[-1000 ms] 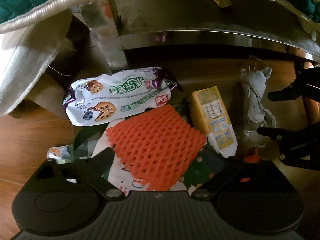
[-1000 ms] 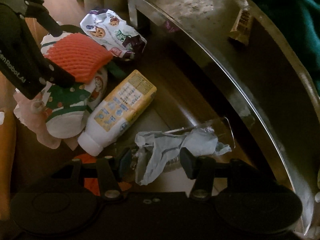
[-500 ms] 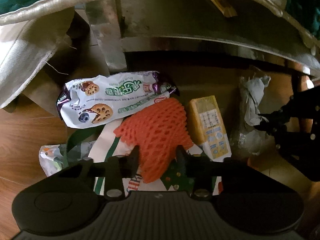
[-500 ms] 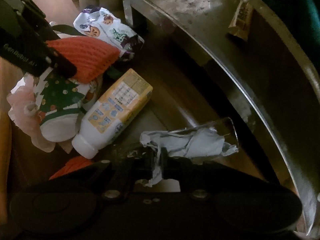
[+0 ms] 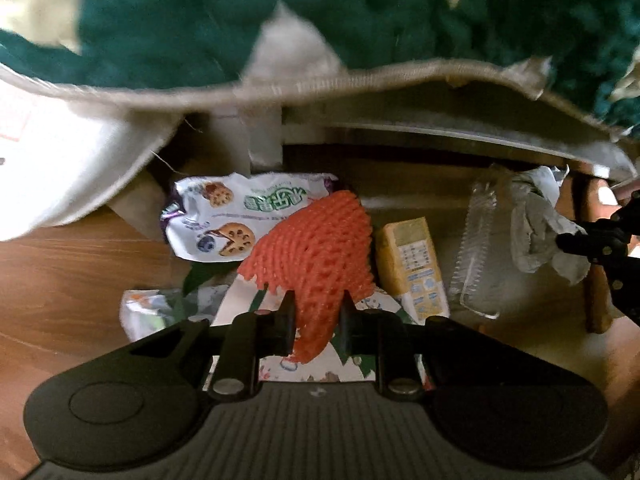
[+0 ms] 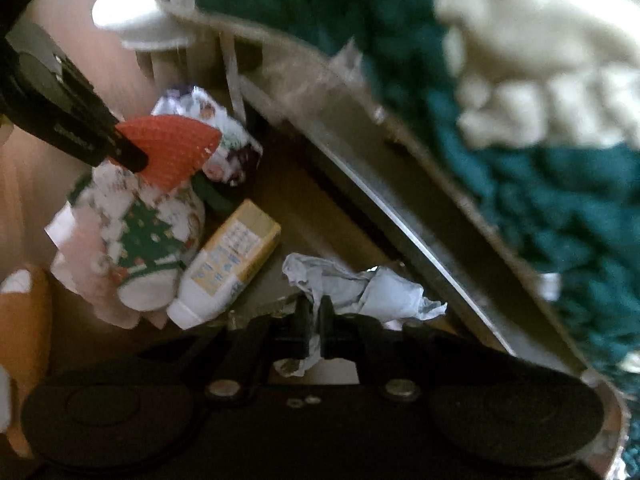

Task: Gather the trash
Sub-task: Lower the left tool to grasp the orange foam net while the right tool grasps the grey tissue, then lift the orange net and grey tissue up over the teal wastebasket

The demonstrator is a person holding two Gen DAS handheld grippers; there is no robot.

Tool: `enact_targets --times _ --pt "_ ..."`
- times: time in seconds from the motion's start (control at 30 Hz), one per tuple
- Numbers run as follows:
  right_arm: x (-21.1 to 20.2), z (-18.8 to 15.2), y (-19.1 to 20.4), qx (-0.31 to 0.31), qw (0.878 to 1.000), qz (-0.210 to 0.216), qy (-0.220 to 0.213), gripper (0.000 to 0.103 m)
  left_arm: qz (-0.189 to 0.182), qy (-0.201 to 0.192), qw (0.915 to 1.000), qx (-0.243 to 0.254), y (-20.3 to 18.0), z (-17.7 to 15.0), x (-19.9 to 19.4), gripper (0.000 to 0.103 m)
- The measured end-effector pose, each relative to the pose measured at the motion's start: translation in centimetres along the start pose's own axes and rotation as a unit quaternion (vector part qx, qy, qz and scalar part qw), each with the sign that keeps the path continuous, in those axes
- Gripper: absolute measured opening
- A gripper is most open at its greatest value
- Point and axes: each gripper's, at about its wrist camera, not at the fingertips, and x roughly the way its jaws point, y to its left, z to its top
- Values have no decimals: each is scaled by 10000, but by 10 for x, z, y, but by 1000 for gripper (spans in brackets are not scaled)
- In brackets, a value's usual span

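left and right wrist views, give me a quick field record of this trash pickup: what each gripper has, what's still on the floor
left gripper: jaws have just been closing, now shut on orange foam fruit net
right gripper: jaws have just been closing, now shut on crumpled pale blue-grey tissue
on the floor: yellow carton with white cap; white and purple snack wrapper; Christmas-tree print bag; clear ridged plastic tray
surface: brown wooden floor
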Motion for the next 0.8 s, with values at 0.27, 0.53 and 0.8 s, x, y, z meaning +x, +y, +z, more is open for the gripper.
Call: enact_targets --times 0.27,0.53,0.8 --pt "-93 11 0 264 9980 357 -455 4 -51 -265 9994 224 -11 1 -94 20" --pt "-217 18 17 15 9917 327 -1241 4 -19 -1122 9931 356 -39 2 -219 20" --pt "-339 23 32 -242 9759 74 -2166 4 -54 -2058 9783 240 -72 -15 -344 20"
